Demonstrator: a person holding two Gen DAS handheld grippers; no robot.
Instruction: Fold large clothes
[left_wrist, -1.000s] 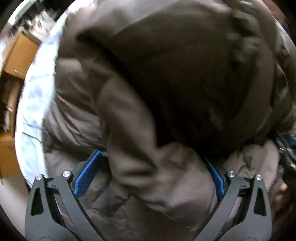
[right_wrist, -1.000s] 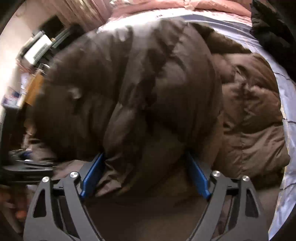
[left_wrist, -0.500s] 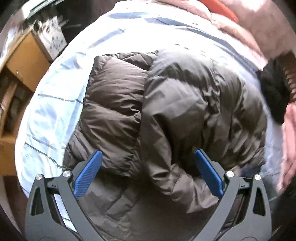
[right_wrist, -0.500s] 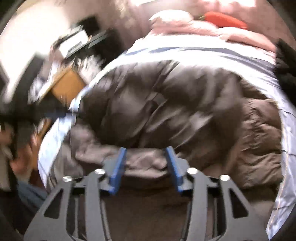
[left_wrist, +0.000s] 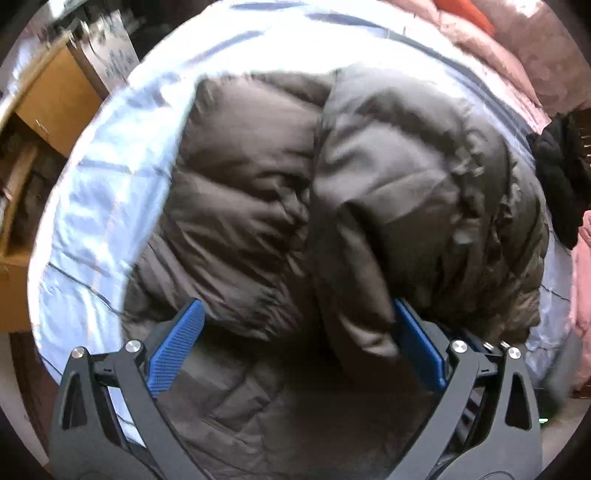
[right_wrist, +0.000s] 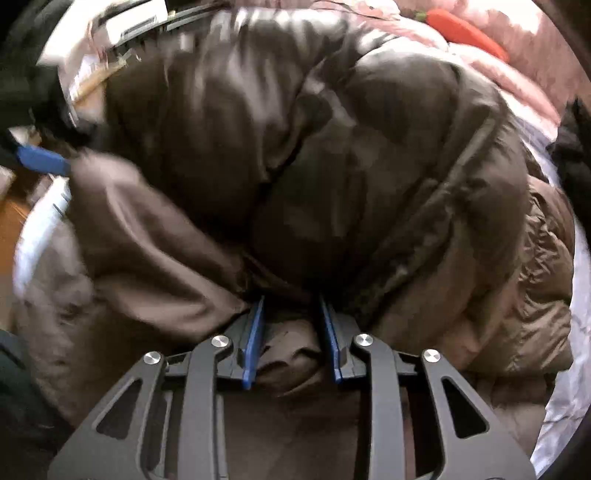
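A big brown puffer jacket (left_wrist: 369, 192) lies bunched on a bed with a pale blue sheet (left_wrist: 99, 206). My left gripper (left_wrist: 295, 328) is open, its blue pads wide apart over the jacket's near edge, with a fold of cloth resting against the right pad. In the right wrist view the jacket (right_wrist: 332, 155) fills the frame. My right gripper (right_wrist: 291, 317) is shut on a thick fold of the jacket's near edge, its pads close together on the cloth. A blue pad of the left gripper (right_wrist: 40, 160) shows at the far left.
A wooden cabinet (left_wrist: 44, 96) stands left of the bed. A pink quilt (left_wrist: 517, 48) and an orange-red cushion (right_wrist: 465, 29) lie at the head of the bed. A black garment (left_wrist: 561, 177) lies at the right edge.
My right gripper has closed on a fold of the jacket and moved in close to it. My left gripper has stayed open and drawn back a little from the jacket.
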